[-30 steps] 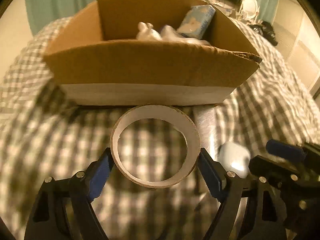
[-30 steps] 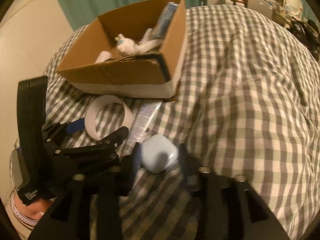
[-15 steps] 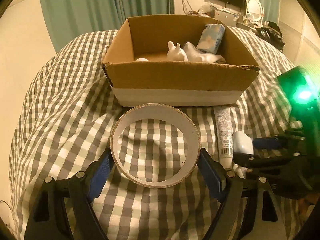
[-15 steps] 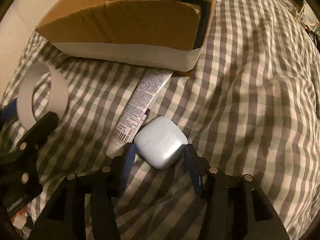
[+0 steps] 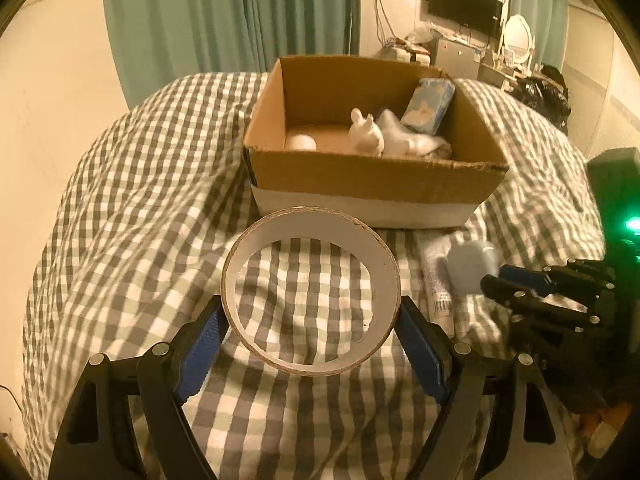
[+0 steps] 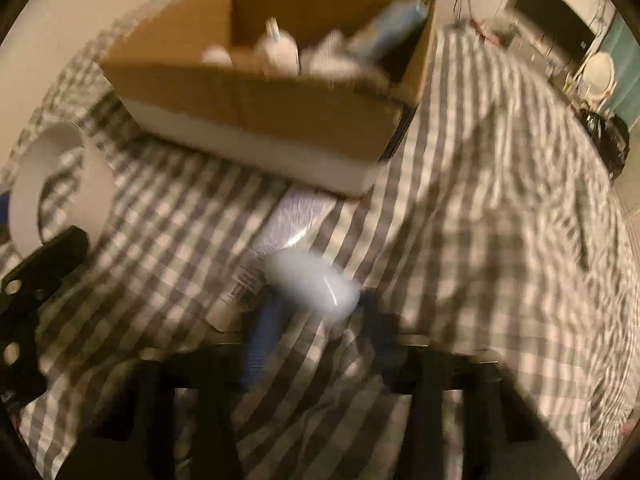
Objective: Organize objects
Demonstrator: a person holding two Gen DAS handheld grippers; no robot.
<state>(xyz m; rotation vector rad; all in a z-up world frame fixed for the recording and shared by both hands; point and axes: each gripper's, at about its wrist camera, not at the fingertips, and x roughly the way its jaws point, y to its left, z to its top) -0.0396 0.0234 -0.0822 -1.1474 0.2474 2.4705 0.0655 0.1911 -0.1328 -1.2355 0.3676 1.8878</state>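
Note:
My left gripper [image 5: 310, 328] is shut on a white cardboard tape ring [image 5: 312, 222], held above the checked bedspread just in front of the open cardboard box [image 5: 376, 188]. In the blurred right wrist view, my right gripper [image 6: 316, 316] has its jaws closing, and its blue pads [image 6: 258, 328] press on both sides of a pale blue rounded case [image 6: 312, 284]. That case [image 5: 472, 264] also shows at the right of the left wrist view, at the right gripper's fingertips [image 5: 516, 284]. The box [image 6: 256, 100] holds a white figurine [image 5: 366, 136], a blue packet [image 5: 428, 106] and a small white ball.
A white tube [image 6: 292, 216] lies on the bedspread [image 5: 132, 216] between the case and the box's near right corner. Teal curtains [image 5: 228, 20] and a pale wall stand behind the bed. Shelves, a screen and a dark bag fill the far right.
The left gripper drew back and up from the box with the ring, so more of the bed shows. The right jaws closed in on the case, and the right view swung and blurred.

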